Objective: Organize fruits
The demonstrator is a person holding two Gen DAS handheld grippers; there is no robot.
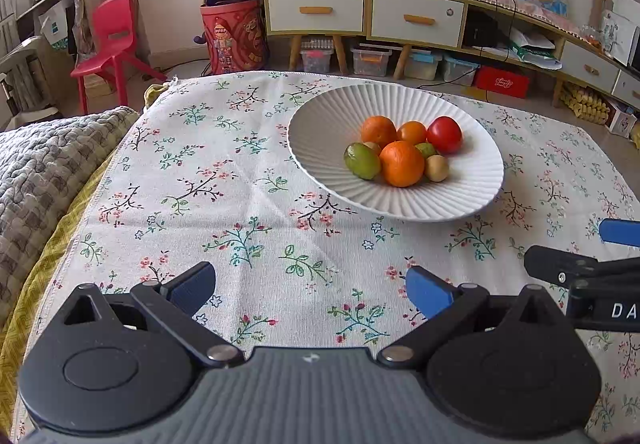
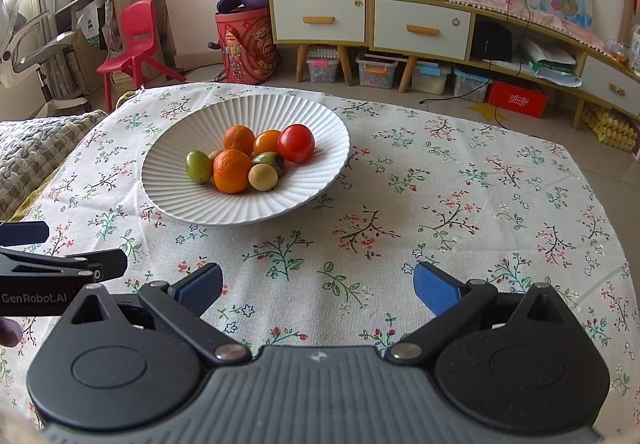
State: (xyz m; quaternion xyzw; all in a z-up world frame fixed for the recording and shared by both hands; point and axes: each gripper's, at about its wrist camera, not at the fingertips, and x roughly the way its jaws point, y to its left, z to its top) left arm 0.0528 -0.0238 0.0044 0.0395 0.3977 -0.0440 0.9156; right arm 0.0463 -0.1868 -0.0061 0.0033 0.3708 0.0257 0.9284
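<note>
A desk [image 2: 460, 184] covered by a floral cloth is seen from two pairs of tongs held low at its near edge, side by side.

At far left, a quilted grey blanket [image 1: 48, 164] lies against the desk's edge. The left tongs [image 1: 310, 290] are spread wide with nothing between the blue pads, over bare cloth and well short of the plate.

Further in, a white ribbed plate [image 2: 180, 200] rests on the cloth, and all the fruit in view is gathered in its hollow, where the sloping sides appear to keep the round pieces bunched and touching. From left to right are seen a green fruit [image 2: 199, 166], a large orange [image 2: 232, 171] at the front, another orange [image 2: 239, 139] behind it, a pale tan round fruit [image 2: 263, 177], a green and dark fruit [image 2: 271, 161] partly hidden, a small orange tomato [image 2: 267, 142] and a red tomato [image 2: 296, 143].

To the right, the right tongs [image 2: 318, 288] are likewise spread wide and empty, over cloth. No fruit is seen lying loose on the desk.

The scene would fit fruit already collected onto the plate, or a heap waiting to be sorted out of it; which is meant cannot be settled here.
</note>
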